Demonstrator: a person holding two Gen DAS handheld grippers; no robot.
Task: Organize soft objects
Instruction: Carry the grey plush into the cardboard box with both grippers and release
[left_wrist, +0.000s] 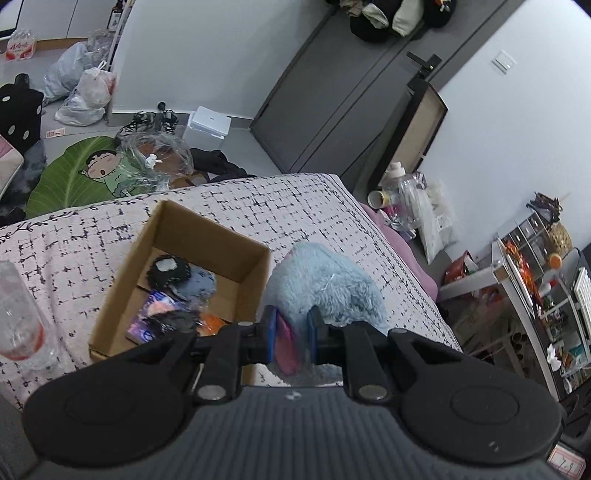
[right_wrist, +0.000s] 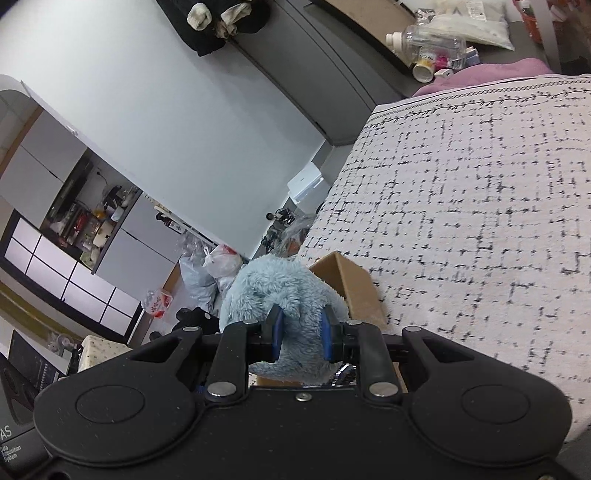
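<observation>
Plush, pale blue and fluffy, held between both grippers beside the box, on its right side in the left wrist view. Left gripper pinching a pink flap of the plush between blue pads. Right gripper clamped on the blue fur, pads sunk into the pile on either side. Cannot tell whether the plush touches the bedspread or hangs just above it; in the right wrist view, plush in front of the box's near corner, hiding part of it. Box open-topped, cardboard, sitting on the white bedspread with black dashes. Inside the box: a dark fuzzy toy with a pale patch, a grey-blue soft piece next to it, a purple packet and something orange near the front wall. Clear plastic bottle lying on the bedspread left of the box, apart from it.
</observation>
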